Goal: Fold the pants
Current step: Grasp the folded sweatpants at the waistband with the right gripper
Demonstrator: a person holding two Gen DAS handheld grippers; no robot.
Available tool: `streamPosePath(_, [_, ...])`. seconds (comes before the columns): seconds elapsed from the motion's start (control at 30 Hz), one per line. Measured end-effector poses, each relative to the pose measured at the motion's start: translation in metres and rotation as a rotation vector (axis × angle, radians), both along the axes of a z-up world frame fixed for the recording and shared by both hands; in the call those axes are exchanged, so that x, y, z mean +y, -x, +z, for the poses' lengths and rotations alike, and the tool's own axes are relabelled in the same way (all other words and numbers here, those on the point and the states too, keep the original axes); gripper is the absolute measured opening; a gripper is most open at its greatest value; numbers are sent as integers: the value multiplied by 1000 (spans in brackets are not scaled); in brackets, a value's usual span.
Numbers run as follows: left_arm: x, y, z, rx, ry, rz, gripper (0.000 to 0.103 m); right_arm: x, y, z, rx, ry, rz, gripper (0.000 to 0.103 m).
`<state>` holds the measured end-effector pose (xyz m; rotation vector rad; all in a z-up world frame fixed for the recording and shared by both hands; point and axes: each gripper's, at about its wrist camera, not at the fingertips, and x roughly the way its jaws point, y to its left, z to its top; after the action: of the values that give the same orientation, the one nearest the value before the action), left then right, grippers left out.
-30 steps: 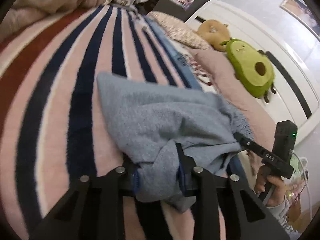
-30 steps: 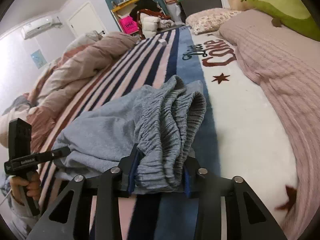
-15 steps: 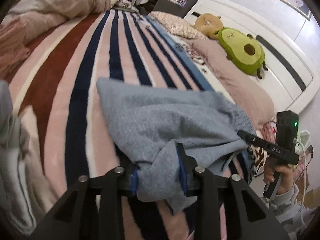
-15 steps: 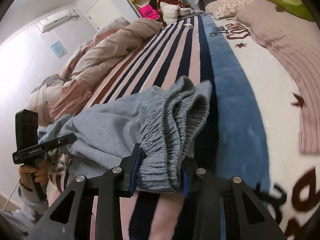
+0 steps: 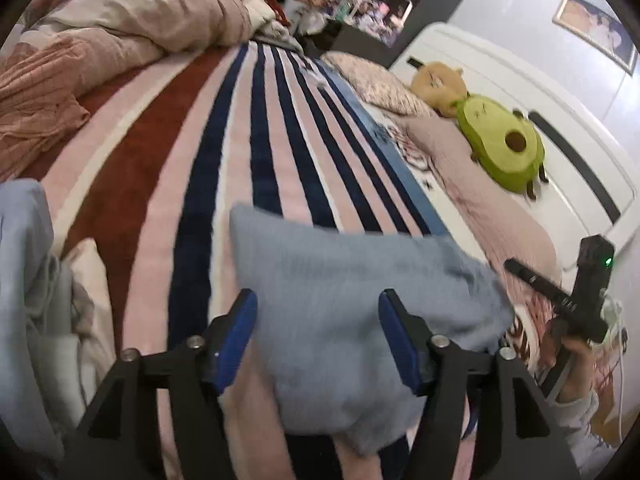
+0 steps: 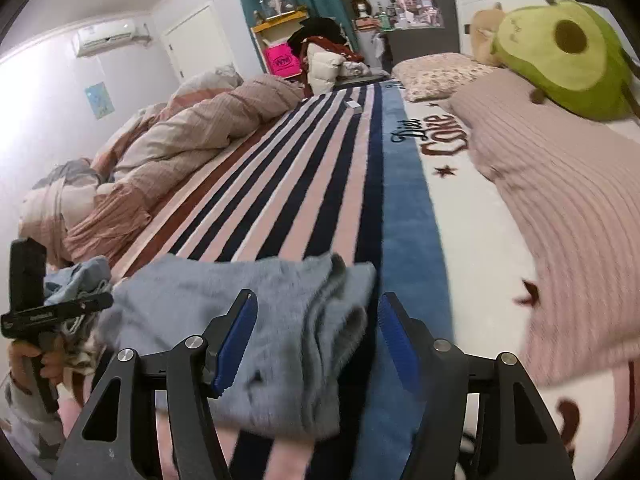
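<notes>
The grey pants (image 5: pixel 344 304) lie bunched in a folded heap on the striped bed cover (image 5: pixel 256 128). My left gripper (image 5: pixel 318 336) is open, its blue pads on either side of one end of the heap without gripping it. My right gripper (image 6: pixel 316 332) is open over the ribbed waistband end of the pants (image 6: pixel 288 320). The right gripper also shows at the right of the left wrist view (image 5: pixel 560 300). The left gripper shows at the left edge of the right wrist view (image 6: pixel 48 312).
A rumpled pink duvet (image 6: pixel 192 140) lies along the left side of the bed. A pink knit blanket (image 6: pixel 560 200), an avocado plush (image 6: pixel 560 48) and pillows (image 6: pixel 440 72) lie to the right. More clothes (image 5: pixel 32 300) are piled at the near left.
Both grippers opened and let go of the pants, which dropped onto the bed cover. Both grippers drew back toward the near edge of the bed.
</notes>
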<state>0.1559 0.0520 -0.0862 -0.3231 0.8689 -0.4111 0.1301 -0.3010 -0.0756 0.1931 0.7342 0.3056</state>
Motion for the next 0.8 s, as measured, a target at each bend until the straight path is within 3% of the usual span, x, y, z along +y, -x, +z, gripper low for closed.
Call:
streamPosePath(0.17, [0,-12,-3,-5,-14,6,63,19,-33,-18,29,61,21,59])
streamPosePath(0.33, [-11,-13,-32,58,-59,-40,63,24,-45,-41,74,105,6,59])
streamPosePath(0.57, [-14,-3,-47,88,-98,-74,64,9,-37,-66,140,71,-25,59])
streamPosePath(0.73, [-13,2,-46,108,-88,-77,64,9,-35,-63,136,54,-40,60])
streamPosePath(0.8, [-7,3,-40,102,-50,-61,64,8,-31,-56,134,24,-34,61])
